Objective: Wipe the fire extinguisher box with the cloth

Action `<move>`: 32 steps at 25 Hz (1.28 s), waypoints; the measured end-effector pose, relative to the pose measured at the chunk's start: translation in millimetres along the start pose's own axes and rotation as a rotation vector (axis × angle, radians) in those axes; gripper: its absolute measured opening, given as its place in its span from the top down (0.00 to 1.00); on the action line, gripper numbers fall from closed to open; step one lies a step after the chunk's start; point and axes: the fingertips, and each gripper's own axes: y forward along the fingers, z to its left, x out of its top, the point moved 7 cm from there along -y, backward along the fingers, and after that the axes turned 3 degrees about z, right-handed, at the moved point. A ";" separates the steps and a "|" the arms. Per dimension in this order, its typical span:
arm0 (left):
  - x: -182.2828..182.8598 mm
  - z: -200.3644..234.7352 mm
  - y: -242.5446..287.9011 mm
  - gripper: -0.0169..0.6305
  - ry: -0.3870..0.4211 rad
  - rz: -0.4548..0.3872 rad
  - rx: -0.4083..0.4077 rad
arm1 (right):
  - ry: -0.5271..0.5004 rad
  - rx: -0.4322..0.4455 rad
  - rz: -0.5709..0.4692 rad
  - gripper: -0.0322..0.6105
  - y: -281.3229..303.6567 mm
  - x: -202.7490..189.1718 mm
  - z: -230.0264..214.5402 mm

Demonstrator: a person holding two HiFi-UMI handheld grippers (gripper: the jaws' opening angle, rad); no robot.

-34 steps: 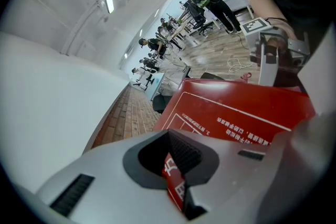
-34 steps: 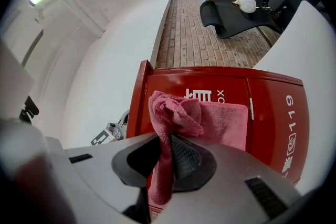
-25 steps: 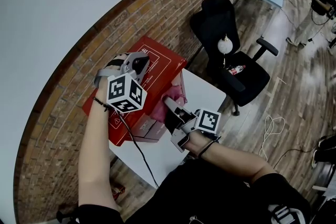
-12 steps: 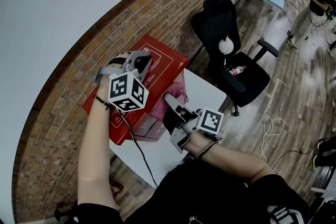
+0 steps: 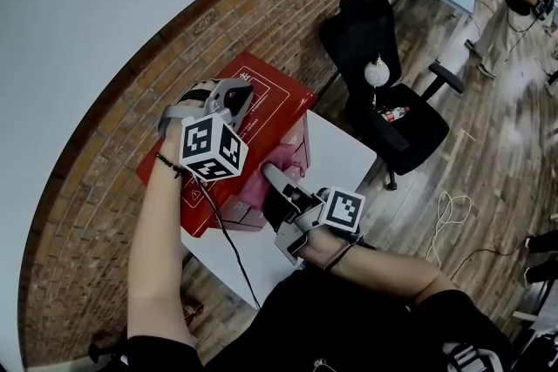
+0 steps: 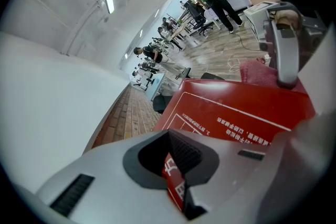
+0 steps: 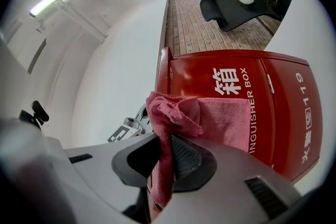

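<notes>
Jaws of the right gripper (image 7: 167,147) pinch the bunched pink cloth (image 7: 223,124), its free flap flat against the lettered face of the fire extinguisher box (image 7: 278,107) — placed for rubbing. The left gripper (image 6: 170,136), jaws closed on nothing, rests atop the box — likely steadying it at the wall-side edge of the table (image 5: 344,157).

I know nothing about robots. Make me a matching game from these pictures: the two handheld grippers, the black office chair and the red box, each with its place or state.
Things:
1. left gripper
2. right gripper
3. black office chair
4. red metal fire extinguisher box

States:
a. shut on pink cloth
b. bears white lettering
c. shut on the red box's edge
d. stands on wooden floor

Pairs: 1-c, 2-a, 3-d, 4-b
</notes>
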 end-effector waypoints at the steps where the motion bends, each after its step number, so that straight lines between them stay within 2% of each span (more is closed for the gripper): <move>1: 0.0 0.0 0.0 0.93 0.000 0.000 0.001 | 0.002 0.001 0.008 0.85 0.4 -3.7 0.3; 15: -0.6 -0.9 0.4 0.93 -0.001 0.000 0.003 | 0.002 -0.003 0.081 0.85 3.4 -41.3 1.9; 32: 0.8 0.1 0.5 0.93 0.000 -0.003 0.009 | -0.034 -0.048 0.094 0.85 0.2 -43.7 -11.6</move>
